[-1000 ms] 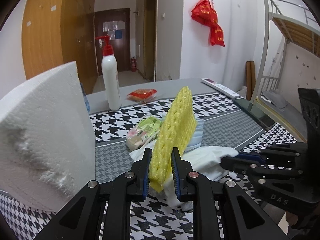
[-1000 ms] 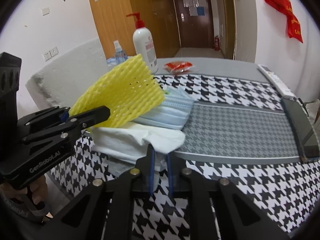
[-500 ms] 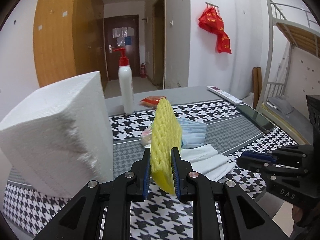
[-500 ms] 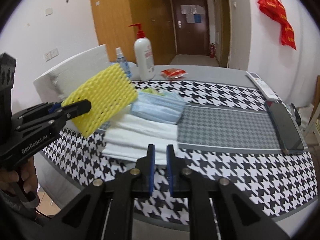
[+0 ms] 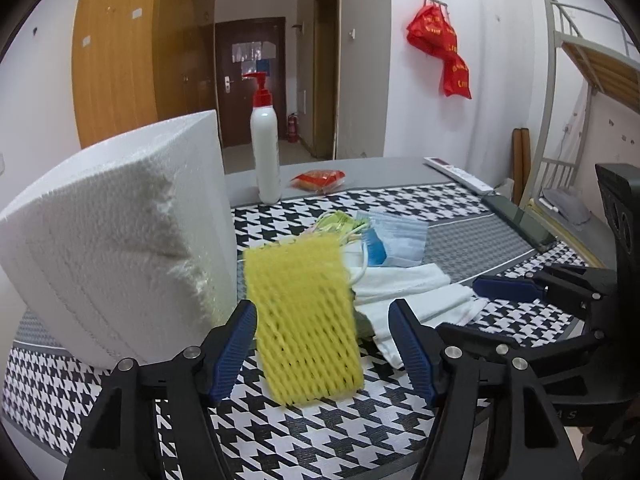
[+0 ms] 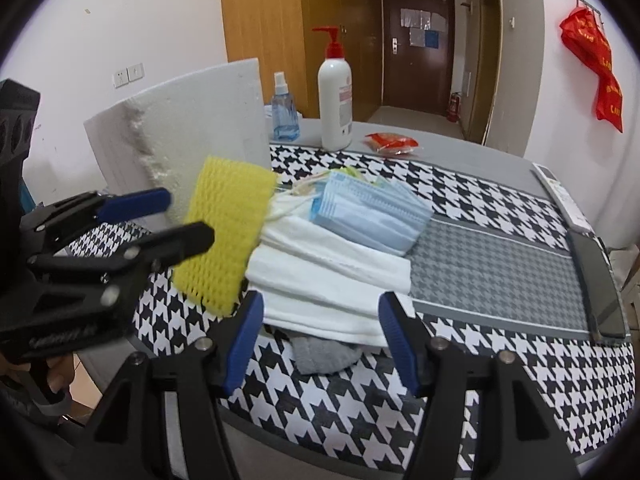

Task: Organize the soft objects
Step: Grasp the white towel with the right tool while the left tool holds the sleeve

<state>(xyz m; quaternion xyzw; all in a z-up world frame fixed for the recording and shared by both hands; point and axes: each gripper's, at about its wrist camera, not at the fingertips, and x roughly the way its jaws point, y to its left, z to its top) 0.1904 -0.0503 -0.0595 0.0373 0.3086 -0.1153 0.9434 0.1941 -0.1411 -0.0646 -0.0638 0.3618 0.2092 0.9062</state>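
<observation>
Writing: the white pump bottle (image 6: 335, 96) is carrying a pink-bordered label, its print too small to read; the red hanging (image 5: 444, 52) on the wall is showing gold characters that stay illegible; raised lettering on the left gripper's body is blurring out in the right wrist view.
Left gripper (image 5: 322, 348): its jaws are opening, tilting down toward the table; the blue pads are standing clear on either side of the yellow foam net.
Yellow foam net (image 5: 308, 320): it is sitting between the left jaws, motion-blurred, just beside the white foam block (image 5: 120, 248), its far end meeting the soft pile.
Right gripper (image 6: 322, 340): its jaws are opening, angling down over the near edge of the folded white cloth (image 6: 328, 280), pads not pressing it.
Soft pile: blue face masks (image 6: 368, 212) are lying on the white cloth; a grey sock (image 6: 324, 354) is peeking out beneath it.
Surface: everything is resting on the houndstooth cloth (image 6: 500, 360).
</observation>
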